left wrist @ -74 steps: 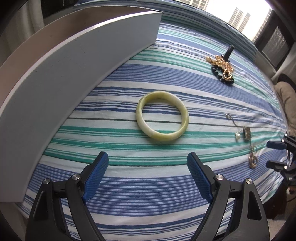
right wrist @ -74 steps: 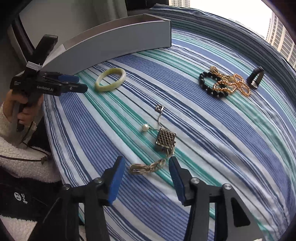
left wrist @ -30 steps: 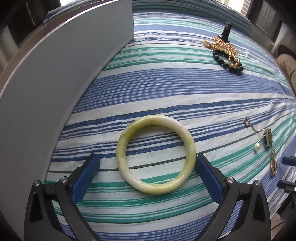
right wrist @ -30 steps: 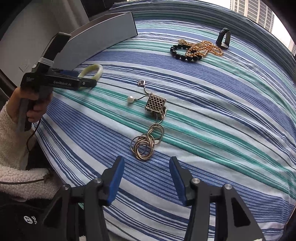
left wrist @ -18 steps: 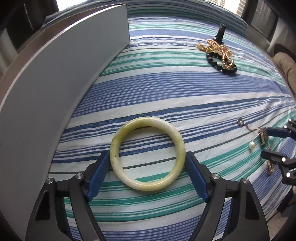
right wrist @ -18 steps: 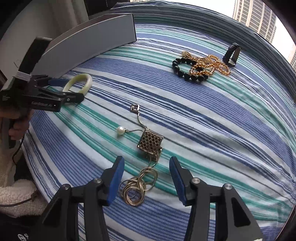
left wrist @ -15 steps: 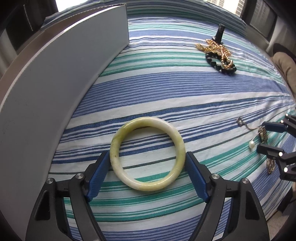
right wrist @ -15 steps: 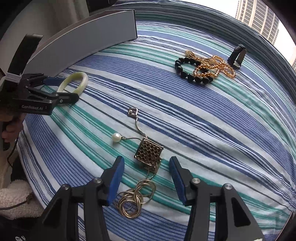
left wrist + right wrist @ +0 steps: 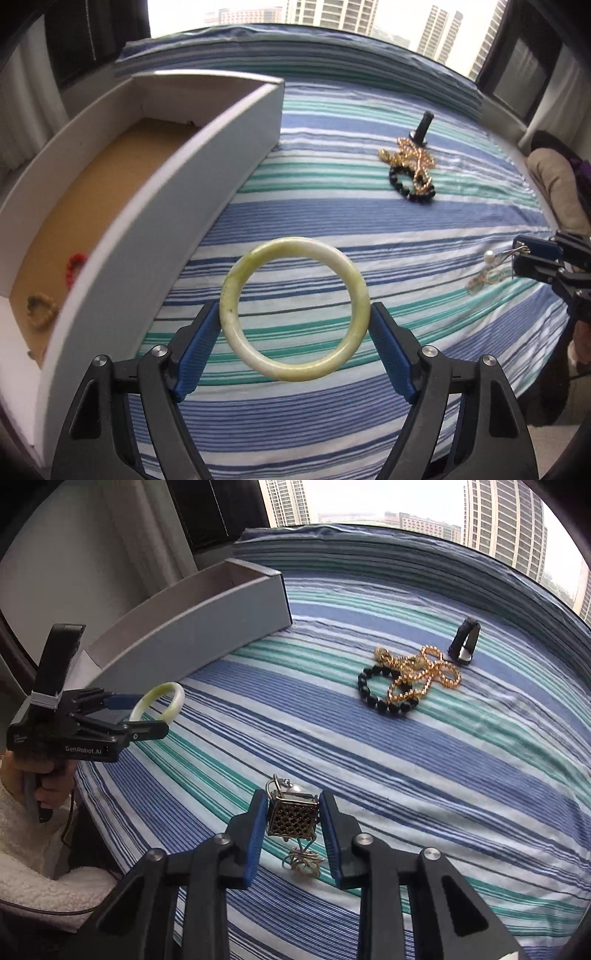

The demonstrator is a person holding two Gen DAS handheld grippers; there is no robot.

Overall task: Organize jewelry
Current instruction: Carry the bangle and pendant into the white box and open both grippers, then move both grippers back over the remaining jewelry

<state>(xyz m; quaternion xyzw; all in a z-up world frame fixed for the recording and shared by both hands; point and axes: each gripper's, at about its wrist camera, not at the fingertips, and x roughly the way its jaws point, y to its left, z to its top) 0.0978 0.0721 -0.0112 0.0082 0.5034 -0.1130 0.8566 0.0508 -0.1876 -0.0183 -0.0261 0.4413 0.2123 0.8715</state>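
My left gripper [image 9: 295, 332] is shut on a pale green jade bangle [image 9: 236, 275] and holds it above the striped bedspread, just right of the open white box [image 9: 207, 155]. The bangle also shows in the right wrist view [image 9: 162, 698]. My right gripper [image 9: 293, 825] is shut on a gold lattice cube pendant [image 9: 293, 818] of a necklace, lifted, with gold rings [image 9: 303, 862] and a pearl hanging from it. In the left wrist view the right gripper [image 9: 524, 260] is at the far right.
The box holds a red bead bracelet [image 9: 75, 264] and a tan bead bracelet [image 9: 40, 310]. A gold chain [image 9: 417, 675], a black bead bracelet [image 9: 380, 701] and a black ring-shaped piece [image 9: 465, 640] lie further back on the bed.
My left gripper closed on the bangle and lifted it. My right gripper moved onto the cube pendant, closed on it and raised it off the bedspread.
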